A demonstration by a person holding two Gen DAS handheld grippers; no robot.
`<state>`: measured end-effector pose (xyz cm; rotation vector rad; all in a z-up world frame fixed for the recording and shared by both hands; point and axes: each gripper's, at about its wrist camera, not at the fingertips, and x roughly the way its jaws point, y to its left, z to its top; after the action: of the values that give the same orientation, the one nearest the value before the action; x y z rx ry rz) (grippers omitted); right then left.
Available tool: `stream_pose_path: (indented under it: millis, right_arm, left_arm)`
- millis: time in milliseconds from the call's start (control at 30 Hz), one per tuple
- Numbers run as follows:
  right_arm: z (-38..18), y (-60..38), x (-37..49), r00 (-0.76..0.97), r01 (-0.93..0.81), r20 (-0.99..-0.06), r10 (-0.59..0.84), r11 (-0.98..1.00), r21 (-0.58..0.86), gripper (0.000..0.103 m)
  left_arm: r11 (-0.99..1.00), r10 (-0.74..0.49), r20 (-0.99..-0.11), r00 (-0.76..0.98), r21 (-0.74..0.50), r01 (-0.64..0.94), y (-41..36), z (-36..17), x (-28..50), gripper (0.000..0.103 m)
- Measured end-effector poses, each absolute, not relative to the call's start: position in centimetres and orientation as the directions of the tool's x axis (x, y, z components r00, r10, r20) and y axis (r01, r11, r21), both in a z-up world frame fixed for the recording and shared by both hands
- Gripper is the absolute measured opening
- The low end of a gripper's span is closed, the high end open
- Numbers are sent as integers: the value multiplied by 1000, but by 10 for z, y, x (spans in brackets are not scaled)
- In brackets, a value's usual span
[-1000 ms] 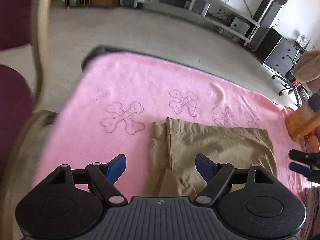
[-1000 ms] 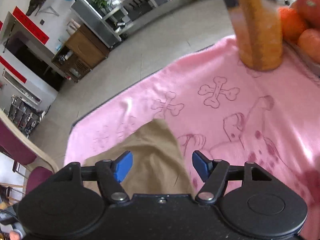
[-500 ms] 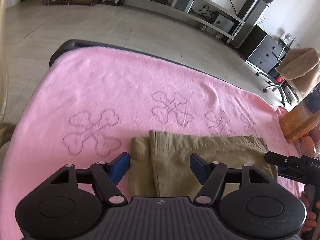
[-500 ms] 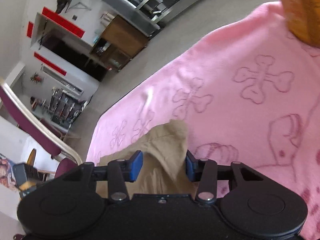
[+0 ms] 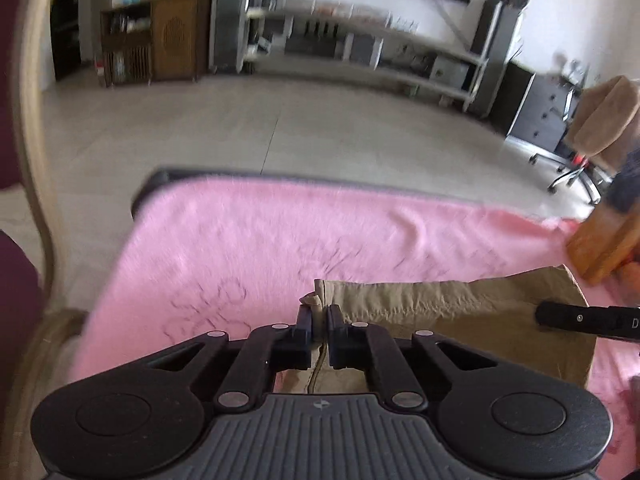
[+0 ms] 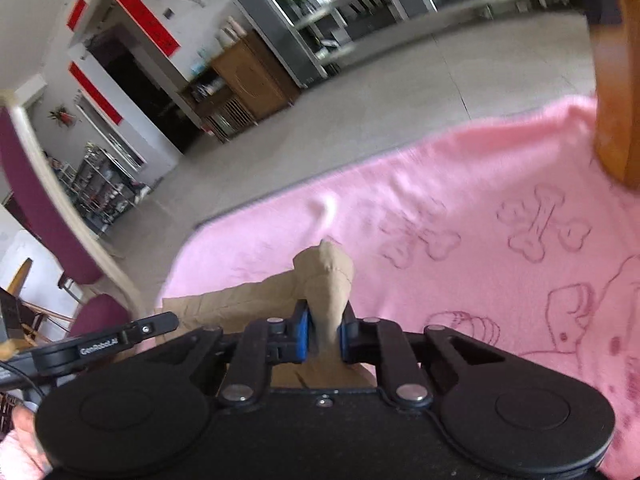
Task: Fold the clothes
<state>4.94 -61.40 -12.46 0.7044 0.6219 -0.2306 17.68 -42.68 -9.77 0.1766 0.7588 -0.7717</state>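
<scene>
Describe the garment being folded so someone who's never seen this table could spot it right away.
Find the pink blanket printed with bone outlines that covers the table. On it lies the khaki garment, the only tan cloth there. The left gripper and right gripper each pinch one end of it, unlike the amber bottle standing nearby.

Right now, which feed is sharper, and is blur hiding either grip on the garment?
Left wrist view: heavy motion blur on the pink blanket and room; left hand-held gripper stays crisp on the khaki garment. Right wrist view: milder blur; right hand-held gripper clearly pinches fabric.
</scene>
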Motion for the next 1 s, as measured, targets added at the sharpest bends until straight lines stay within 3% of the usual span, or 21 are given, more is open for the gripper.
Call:
stream_pose_path:
  millis: [333, 500, 600, 867, 900, 967, 1000]
  right_arm:
    - [-15, -535, -59, 797, 383, -603, -43, 808, 448, 13]
    - [-2, -488, -116, 793, 369, -604, -78, 851, 374, 13]
    - [-14, -460, -147, 787, 359, -611, -83, 868, 344, 14]
    - [-87, -433, -216, 669, 459, -743, -19, 797, 392, 34]
    - [-87, -435, -221, 671, 471, -741, -20, 784, 405, 37]
    - [-81, -441, -228, 699, 479, -715, -26, 759, 441, 55]
    - [-77, -444, -231, 716, 480, -698, -30, 747, 459, 58]
  left_arm:
    - [618, -703, -521, 483, -111, 779, -326, -9, 60, 5]
    - [594, -735, -480, 478, -117, 796, -272, -6, -2, 5]
    - [590, -717, -508, 477, -79, 803, -251, -23, -33, 5]
    - [490, -592, -676, 440, 132, 862, -216, -84, -98, 8]
    - [485, -603, -670, 433, 123, 866, -211, -80, -98, 13]
    - [496, -630, -646, 432, 93, 863, -205, -68, -95, 22]
    - [508, -637, -635, 437, 80, 858, -204, -63, -93, 31]
